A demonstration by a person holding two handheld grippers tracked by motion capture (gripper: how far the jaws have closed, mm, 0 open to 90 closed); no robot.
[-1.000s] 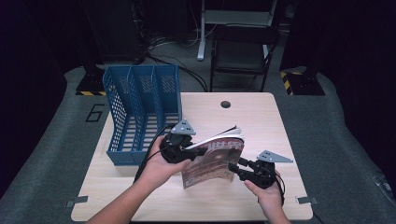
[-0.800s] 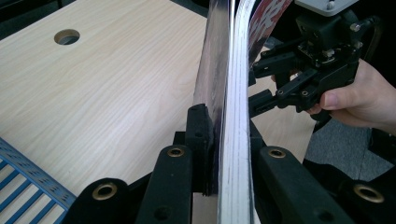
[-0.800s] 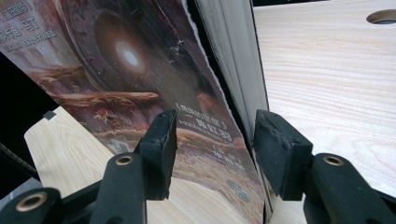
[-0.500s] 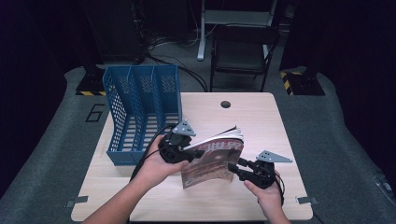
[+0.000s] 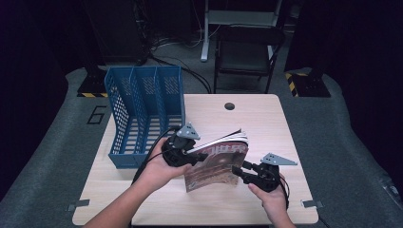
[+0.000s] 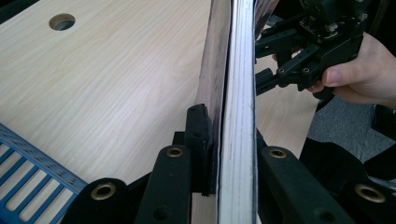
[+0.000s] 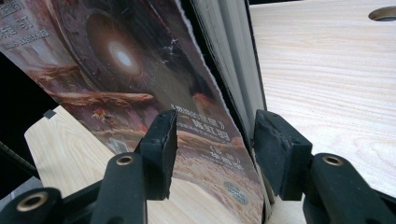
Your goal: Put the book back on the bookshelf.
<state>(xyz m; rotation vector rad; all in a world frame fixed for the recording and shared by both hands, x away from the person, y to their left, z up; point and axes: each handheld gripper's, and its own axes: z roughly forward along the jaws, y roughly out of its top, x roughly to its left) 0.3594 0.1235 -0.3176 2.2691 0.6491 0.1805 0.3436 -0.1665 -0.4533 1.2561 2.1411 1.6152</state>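
Clamped on the book [image 6: 231, 93], the left gripper [image 5: 183, 153] holds it on edge above the table [image 5: 266, 114]. Right gripper [image 5: 247, 172] straddles the cover's far corner, jaws apart. Lifting looks done; slotting it into the blue file rack [image 5: 142, 111] remains.

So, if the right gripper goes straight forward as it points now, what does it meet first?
Most likely the magazine: its lower corner already stands between the right gripper's open jaws, so its edge probably comes first, before the left gripper beyond.
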